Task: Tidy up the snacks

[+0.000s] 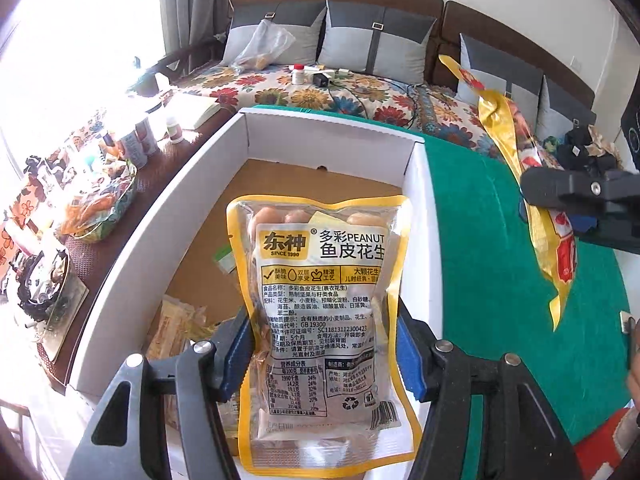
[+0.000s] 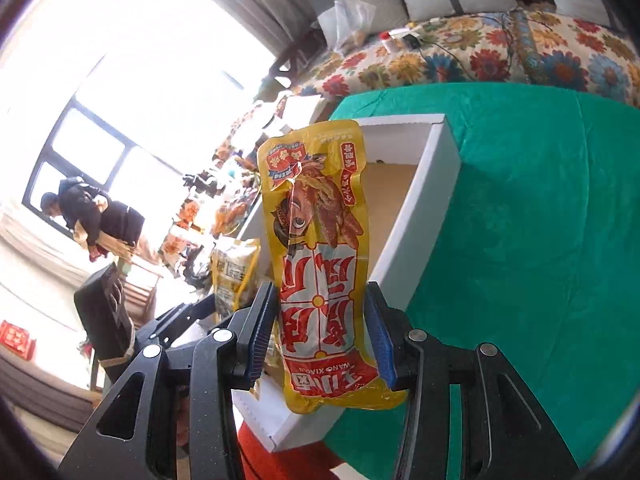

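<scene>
Left wrist: left gripper (image 1: 326, 356) pinching peanut pack (image 1: 320, 320), a glossy, yellow-edged clear pouch, long axis pointing away from the claw, held directly above the box (image 1: 160, 220) of white card with brown floor. Nearer the box than the right. Right wrist: right gripper (image 2: 320, 332) pinching foil pouch (image 2: 320, 248), slim, crinkled yellow-red, upright; box ahead and slightly left, on green cloth (image 2: 520, 260).

The white box (image 1: 416, 216) is open on top, its brown floor bare toward 12 o'clock, with flat packets (image 1: 176, 328) lying at 8 o'clock. At 3 o'clock the green cloth (image 1: 480, 264) lies bare, though the hanging yellow packet (image 1: 516, 148) crosses that side.
</scene>
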`<state>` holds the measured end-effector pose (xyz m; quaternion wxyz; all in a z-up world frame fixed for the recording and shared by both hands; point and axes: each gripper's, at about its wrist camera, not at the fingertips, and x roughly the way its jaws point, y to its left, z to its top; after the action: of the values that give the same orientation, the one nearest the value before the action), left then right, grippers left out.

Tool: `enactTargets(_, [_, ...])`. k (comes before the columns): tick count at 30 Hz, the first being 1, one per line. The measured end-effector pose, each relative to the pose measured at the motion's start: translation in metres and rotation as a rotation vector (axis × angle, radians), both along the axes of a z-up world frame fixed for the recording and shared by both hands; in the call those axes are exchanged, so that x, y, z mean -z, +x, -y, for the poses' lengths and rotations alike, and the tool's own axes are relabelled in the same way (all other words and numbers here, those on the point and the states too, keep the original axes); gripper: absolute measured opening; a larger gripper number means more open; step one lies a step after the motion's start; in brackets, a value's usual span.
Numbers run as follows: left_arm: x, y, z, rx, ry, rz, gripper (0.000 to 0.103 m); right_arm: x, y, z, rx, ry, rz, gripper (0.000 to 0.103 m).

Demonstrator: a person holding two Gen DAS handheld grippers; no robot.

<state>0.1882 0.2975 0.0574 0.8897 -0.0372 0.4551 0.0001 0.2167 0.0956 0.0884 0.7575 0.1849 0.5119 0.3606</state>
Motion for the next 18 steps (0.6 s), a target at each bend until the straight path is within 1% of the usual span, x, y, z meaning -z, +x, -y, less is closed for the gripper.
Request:
enactTargets(1, [0.012,-0.004,-0.003,-0.014,0.033,-0.016,0.065,0.005,0.000,-0.016,-0.010,0.000,0.004,0.051])
enactTargets(2, [0.023,-0.008,-0.004,-0.019,0.055,-0.028,0.067,0.014,0.005,-0.032,-0.027,0.009,0.006,0.053])
enactTargets(3, [0.030,-0.012,-0.005,-0.023,0.077,-0.034,0.070,0.023,0.005,-0.044,-0.053,0.011,0.004,0.064])
enactTargets(4, [0.036,-0.018,-0.006,-0.028,0.099,-0.034,0.075,0.034,0.006,-0.054,-0.080,-0.016,-0.008,0.080])
enactTargets(5, [0.038,-0.023,-0.006,-0.035,0.119,-0.025,0.079,0.046,0.004,-0.062,-0.092,-0.071,-0.012,0.080])
enactTargets(6, [0.037,-0.030,-0.006,-0.044,0.134,-0.007,0.086,0.054,0.000,-0.066,-0.097,-0.122,-0.007,0.079])
enactTargets(7, [0.034,-0.036,-0.005,-0.053,0.146,0.020,0.088,0.060,0.005,-0.067,-0.099,-0.156,0.008,0.079])
enactTargets(8, [0.029,-0.041,-0.005,-0.063,0.153,0.048,0.089,0.060,0.001,-0.062,-0.096,-0.177,0.043,0.079])
enactTargets(9, [0.022,-0.045,-0.004,-0.076,0.157,0.073,0.090,0.055,-0.005,-0.056,-0.083,-0.198,0.098,0.079])
enactTargets(11, [0.005,-0.052,-0.004,-0.107,0.157,0.127,0.090,0.034,-0.011,-0.039,-0.038,-0.238,0.255,0.079])
enactTargets(12, [-0.006,-0.055,-0.004,-0.126,0.150,0.160,0.090,0.021,-0.015,-0.031,-0.011,-0.249,0.347,0.082])
enactTargets(13, [-0.017,-0.057,-0.004,-0.151,0.141,0.192,0.096,0.009,-0.022,-0.025,0.008,-0.261,0.437,0.092])
enactTargets(14, [-0.027,-0.062,-0.004,-0.181,0.142,0.218,0.100,-0.001,-0.029,-0.022,0.017,-0.285,0.512,0.095])
enactTargets(15, [-0.036,-0.068,-0.003,-0.211,0.148,0.252,0.103,-0.007,-0.030,-0.020,0.007,-0.315,0.548,0.095])
enactTargets(16, [-0.044,-0.074,-0.002,-0.237,0.160,0.285,0.103,-0.010,-0.031,-0.020,-0.018,-0.338,0.545,0.094])
enactTargets(18, [-0.052,-0.079,-0.002,-0.266,0.180,0.323,0.103,-0.014,-0.029,-0.018,-0.052,-0.369,0.505,0.094])
